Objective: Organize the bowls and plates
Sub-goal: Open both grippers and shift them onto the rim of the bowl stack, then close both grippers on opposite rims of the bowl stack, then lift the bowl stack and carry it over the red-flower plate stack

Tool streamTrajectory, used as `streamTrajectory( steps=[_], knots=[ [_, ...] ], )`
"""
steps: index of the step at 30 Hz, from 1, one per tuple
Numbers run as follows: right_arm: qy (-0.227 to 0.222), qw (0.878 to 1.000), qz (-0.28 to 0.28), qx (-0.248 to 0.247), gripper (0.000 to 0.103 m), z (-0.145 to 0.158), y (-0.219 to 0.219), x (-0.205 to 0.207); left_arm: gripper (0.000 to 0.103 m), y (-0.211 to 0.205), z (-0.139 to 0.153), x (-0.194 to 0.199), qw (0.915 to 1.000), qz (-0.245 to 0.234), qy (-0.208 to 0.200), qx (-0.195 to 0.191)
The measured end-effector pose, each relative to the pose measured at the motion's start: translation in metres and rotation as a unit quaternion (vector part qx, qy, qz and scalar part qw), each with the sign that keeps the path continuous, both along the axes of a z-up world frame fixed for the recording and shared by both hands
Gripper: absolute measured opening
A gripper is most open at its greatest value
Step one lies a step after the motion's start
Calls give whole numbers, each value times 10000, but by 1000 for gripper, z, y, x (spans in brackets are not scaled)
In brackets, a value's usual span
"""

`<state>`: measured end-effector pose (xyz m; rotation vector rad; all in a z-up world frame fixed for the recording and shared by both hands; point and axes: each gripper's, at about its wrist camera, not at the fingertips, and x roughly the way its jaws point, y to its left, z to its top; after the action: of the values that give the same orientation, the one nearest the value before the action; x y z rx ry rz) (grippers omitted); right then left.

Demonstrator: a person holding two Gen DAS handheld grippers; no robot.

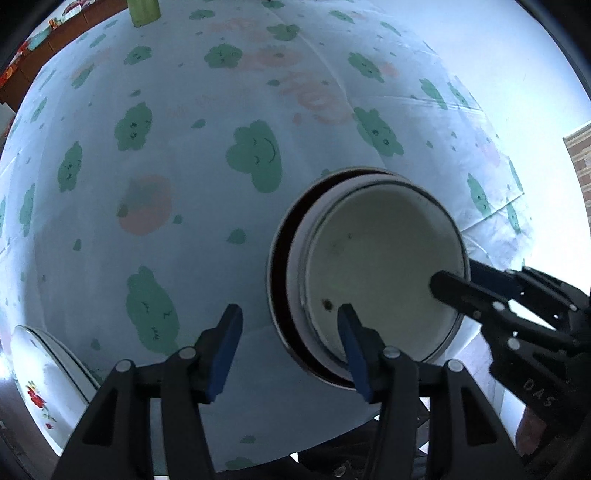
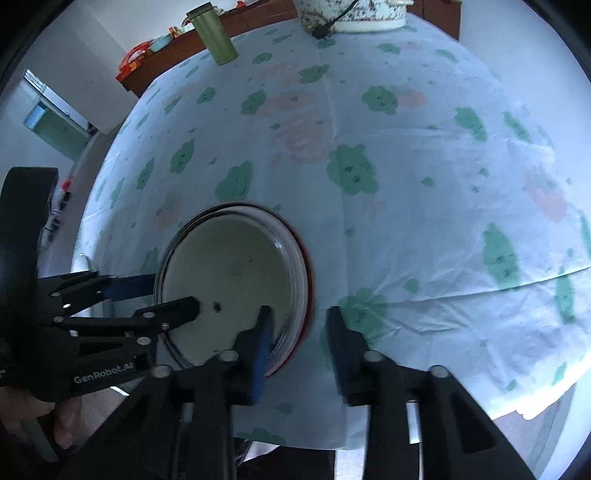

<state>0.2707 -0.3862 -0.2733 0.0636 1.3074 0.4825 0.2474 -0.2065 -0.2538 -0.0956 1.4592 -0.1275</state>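
A stack of round dishes (image 1: 380,258) stands near the front edge of the table: a cream bowl nested in a white dish on a dark-rimmed plate. It also shows in the right wrist view (image 2: 229,273). My left gripper (image 1: 291,339) is open, its jaws straddling the stack's left rim. My right gripper (image 2: 299,332) is open, its jaws straddling the stack's right rim. Each gripper shows in the other's view, the right (image 1: 480,291) and the left (image 2: 147,302). A white plate with a red flower print (image 1: 40,380) lies at the lower left.
The table is covered by a pale blue cloth (image 2: 406,221) with green clouds. A green tumbler (image 2: 214,35) and a white speckled pot (image 2: 351,14) stand at the far edge. A brown sideboard (image 2: 159,62) is behind.
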Motion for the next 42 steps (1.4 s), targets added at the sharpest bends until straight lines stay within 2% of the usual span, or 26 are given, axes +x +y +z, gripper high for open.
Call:
streamTrajectory(
  steps=[6, 8, 9, 11, 15, 19, 32, 42],
  knots=[
    [56, 9999, -41, 86, 28, -2, -1, 2, 54, -1, -2, 0, 10000, -13, 6, 8],
    [29, 10000, -11, 56, 28, -1, 1, 2, 50, -2, -1, 0, 9999, -61, -38, -112],
    [22, 10000, -5, 54, 27, -1, 1, 3, 46, -3, 0, 0, 9997, -119, -63, -180],
    [-8, 10000, 33, -22, 24, -1, 3, 2, 45, -8, 2, -1, 9997, -233, -111, 10],
    [-1, 10000, 9, -31, 20, -1, 0, 3, 40, -2, 3, 0, 9998, -164, -118, -96],
    [-23, 10000, 16, -62, 20, 1, 3, 5, 37, -1, 8, -2, 9996, -210, -177, -1],
    [-127, 9988, 474, -14, 20, 23, 40, 6, 37, 32, 29, -21, 9991, 192, -346, 139],
    [-298, 9937, 1076, 62, 20, 42, 91, 0, 37, 78, 50, -43, 9951, 778, -533, 286]
  ],
)
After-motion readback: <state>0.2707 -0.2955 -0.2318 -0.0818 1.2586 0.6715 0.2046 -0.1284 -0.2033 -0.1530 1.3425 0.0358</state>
